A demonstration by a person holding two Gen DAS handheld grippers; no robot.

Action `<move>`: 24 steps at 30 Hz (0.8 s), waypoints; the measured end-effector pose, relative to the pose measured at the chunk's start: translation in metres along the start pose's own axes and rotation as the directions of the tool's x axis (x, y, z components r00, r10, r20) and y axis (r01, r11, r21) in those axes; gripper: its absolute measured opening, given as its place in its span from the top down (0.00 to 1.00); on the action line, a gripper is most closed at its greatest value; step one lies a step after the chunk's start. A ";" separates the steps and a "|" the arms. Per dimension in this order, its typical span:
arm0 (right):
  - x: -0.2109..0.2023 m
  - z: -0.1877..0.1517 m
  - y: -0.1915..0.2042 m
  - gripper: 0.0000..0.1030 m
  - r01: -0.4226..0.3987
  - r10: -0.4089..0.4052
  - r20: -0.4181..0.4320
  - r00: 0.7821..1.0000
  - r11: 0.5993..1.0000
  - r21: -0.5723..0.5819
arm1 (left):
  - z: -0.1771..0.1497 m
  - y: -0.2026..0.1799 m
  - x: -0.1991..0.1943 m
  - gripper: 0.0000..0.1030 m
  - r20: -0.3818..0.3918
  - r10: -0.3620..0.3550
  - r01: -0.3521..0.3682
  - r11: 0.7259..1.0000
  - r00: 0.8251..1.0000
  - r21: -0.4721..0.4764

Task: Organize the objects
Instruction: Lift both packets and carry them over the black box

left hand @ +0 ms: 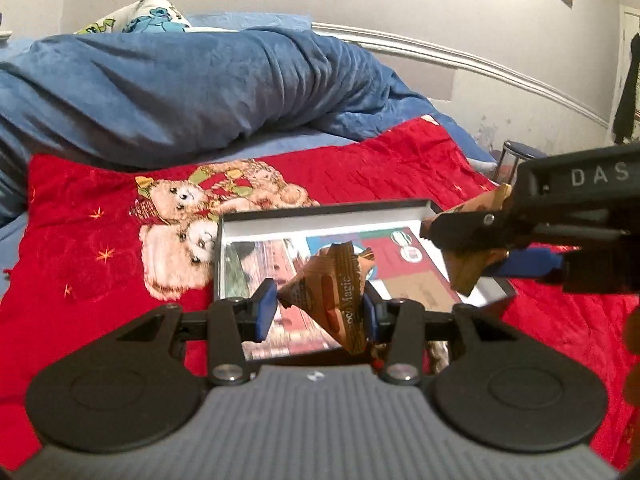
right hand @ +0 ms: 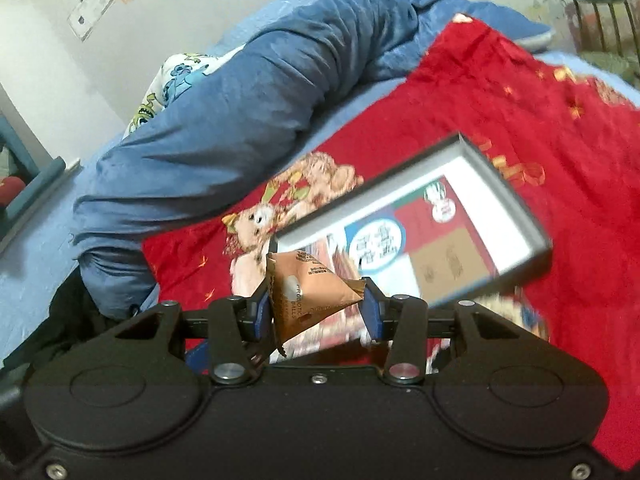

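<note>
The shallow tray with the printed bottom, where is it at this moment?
The tray lies on the red teddy-bear blanket, straight ahead of both grippers in both wrist views, with the blue duvet behind it.

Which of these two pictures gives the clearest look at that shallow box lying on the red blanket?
The left wrist view: the shallow box sits nearly level and sharp, its rim and printed bottom readable behind the left claw and its packet. The right wrist view shows the same box tilted and motion-blurred.
</note>
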State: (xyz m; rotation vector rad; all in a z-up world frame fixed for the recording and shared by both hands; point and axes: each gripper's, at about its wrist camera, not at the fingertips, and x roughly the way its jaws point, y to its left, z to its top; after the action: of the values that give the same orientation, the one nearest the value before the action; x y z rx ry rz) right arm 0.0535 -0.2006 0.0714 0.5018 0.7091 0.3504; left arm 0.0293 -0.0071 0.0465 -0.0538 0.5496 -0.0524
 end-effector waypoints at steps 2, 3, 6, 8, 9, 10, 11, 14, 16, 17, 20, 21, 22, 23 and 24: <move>0.008 0.012 -0.001 0.58 0.011 -0.011 0.009 1.000 1.000 -0.016 | 0.006 0.002 0.007 0.54 0.004 0.012 -0.012 1.000 1.000 -0.012; 0.013 0.020 -0.001 0.58 0.012 -0.011 0.015 1.000 1.000 -0.028 | 0.008 0.004 0.011 0.54 0.007 0.018 -0.017 1.000 1.000 -0.020; 0.032 0.036 -0.002 0.58 0.016 -0.014 0.037 0.999 0.997 -0.071 | 0.012 0.010 0.026 0.54 0.003 0.045 -0.045 0.998 0.999 -0.035; 0.045 0.043 -0.006 0.58 0.023 -0.018 0.061 0.998 0.996 -0.082 | 0.013 0.013 0.038 0.54 -0.008 0.064 -0.064 0.997 0.998 -0.035; 0.049 0.045 -0.008 0.58 0.023 -0.017 0.070 0.997 0.997 -0.079 | 0.013 0.014 0.044 0.54 -0.011 0.071 -0.071 0.997 0.997 -0.036; 0.055 0.046 -0.014 0.58 0.018 -0.013 0.073 0.997 0.998 -0.065 | 0.013 0.015 0.050 0.54 -0.012 0.074 -0.074 0.996 0.997 -0.039; 0.059 0.047 -0.019 0.58 0.011 -0.008 0.065 0.998 0.999 -0.046 | 0.013 0.016 0.055 0.54 -0.014 0.070 -0.070 0.997 0.997 -0.043; 0.074 0.049 -0.036 0.58 -0.029 0.028 0.017 0.999 0.999 0.020 | 0.009 0.015 0.070 0.54 -0.024 0.058 -0.059 0.997 0.998 -0.042; 0.083 0.052 -0.043 0.58 -0.013 0.014 -0.005 1.000 0.999 0.030 | 0.005 0.014 0.078 0.54 -0.033 0.055 -0.056 0.998 0.998 -0.027; 0.088 0.052 -0.046 0.58 -0.005 0.005 -0.016 1.000 1.000 0.025 | 0.003 0.015 0.082 0.54 -0.036 0.053 -0.054 0.998 0.998 -0.023; 0.099 0.049 -0.051 0.58 0.004 -0.003 -0.045 0.999 1.000 0.025 | -0.002 0.016 0.089 0.54 -0.035 0.050 -0.050 0.999 0.998 -0.020; 0.101 0.047 -0.053 0.58 0.001 0.001 -0.056 0.998 1.000 0.029 | -0.004 0.016 0.091 0.54 -0.034 0.046 -0.046 0.999 0.998 -0.017; 0.104 0.045 -0.053 0.58 0.001 0.001 -0.065 0.998 1.000 0.032 | -0.005 0.017 0.093 0.53 -0.034 0.045 -0.045 0.999 0.998 -0.015; 0.106 0.042 -0.052 0.58 0.003 -0.001 -0.073 0.997 1.000 0.024 | -0.007 0.017 0.094 0.53 -0.036 0.043 -0.043 0.999 0.998 -0.011; 0.109 0.039 -0.051 0.58 0.010 -0.009 -0.082 0.997 1.000 0.011 | -0.008 0.018 0.095 0.53 -0.039 0.042 -0.042 0.999 0.998 -0.002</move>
State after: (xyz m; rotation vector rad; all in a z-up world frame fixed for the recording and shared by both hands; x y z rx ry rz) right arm 0.1647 -0.2041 0.0120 0.4968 0.7931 0.3598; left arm 0.1071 0.0041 -0.0108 -0.0446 0.5894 -0.0120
